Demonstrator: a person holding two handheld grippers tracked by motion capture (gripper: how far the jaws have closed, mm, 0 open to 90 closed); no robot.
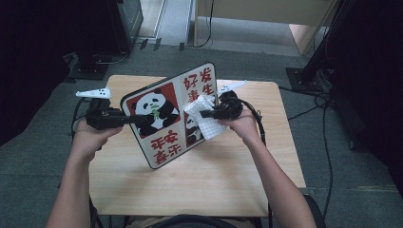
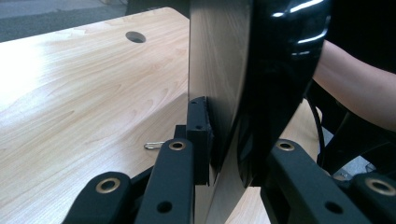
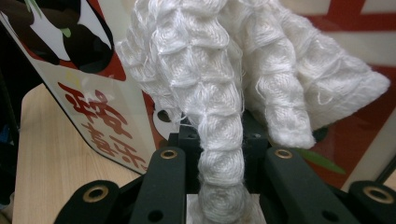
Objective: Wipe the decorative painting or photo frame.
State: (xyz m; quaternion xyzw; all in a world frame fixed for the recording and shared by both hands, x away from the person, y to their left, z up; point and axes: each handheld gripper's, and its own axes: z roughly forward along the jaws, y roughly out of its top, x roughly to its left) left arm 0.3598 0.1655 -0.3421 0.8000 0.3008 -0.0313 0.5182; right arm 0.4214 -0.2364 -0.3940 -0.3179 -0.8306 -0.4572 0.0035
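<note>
My left gripper (image 1: 135, 119) is clamped on the near-left edge of the panda board (image 1: 157, 102), one jaw on each face, and the left gripper view shows my pads pressed flat against the thin panel (image 2: 219, 70) so that it stands on edge between them, rising straight up from my fingertips. The board tilts up off the wooden table (image 1: 204, 180), its printed face with the pandas and red characters turned toward me, its lower corner close to the tabletop just ahead of my left fingers. My right gripper (image 1: 205, 114) is clenched on a white waffle-weave cloth (image 1: 205, 122): in the right gripper view the cloth (image 3: 219, 93) is bunched into a twisted neck squeezed between my two jaws and then fans out above my fingertips into thick folds. Those folds lie against the board's printed face (image 3: 98, 116), right in front of my right fingers, over the red panel beside the smaller panda. Across the board from my right fingers sits my left gripper, holding the opposite edge. A small metal clip (image 2: 152, 145) lies on the table just beside my left jaw, and a round hole (image 2: 135, 36) in the tabletop sits well beyond it.
</note>
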